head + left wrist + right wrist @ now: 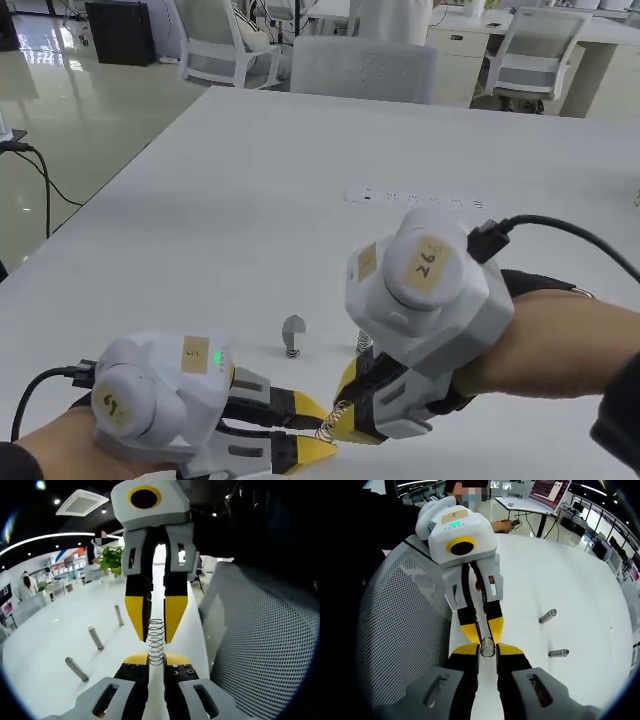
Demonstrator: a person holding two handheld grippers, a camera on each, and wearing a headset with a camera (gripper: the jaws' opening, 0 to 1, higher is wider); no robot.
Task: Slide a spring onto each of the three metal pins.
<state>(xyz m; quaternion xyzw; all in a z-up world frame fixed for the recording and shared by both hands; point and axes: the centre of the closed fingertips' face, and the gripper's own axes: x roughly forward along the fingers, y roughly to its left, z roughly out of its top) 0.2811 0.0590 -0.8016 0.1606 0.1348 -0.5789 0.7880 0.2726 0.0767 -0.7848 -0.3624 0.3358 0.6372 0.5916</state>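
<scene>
A loose spring (331,418) hangs over the white table (250,200) between my two grippers. My left gripper (312,430) is shut on one end of the spring (156,642), and my right gripper (346,404) is shut on the other end, seen end-on (487,647). The yellow fingertips of both meet tip to tip. In the left gripper view a bare metal pin (119,615) stands upright, beside two pins that carry springs (95,638) (76,669). The right gripper view has those two sprung pins (547,616) (559,653) to the right. One sprung pin (291,340) stands just beyond the grippers.
A grey mesh chair back (405,615) stands close beside the table edge near the grippers. White office chairs (225,45) stand past the far end of the table. A person sits at another desk (465,490).
</scene>
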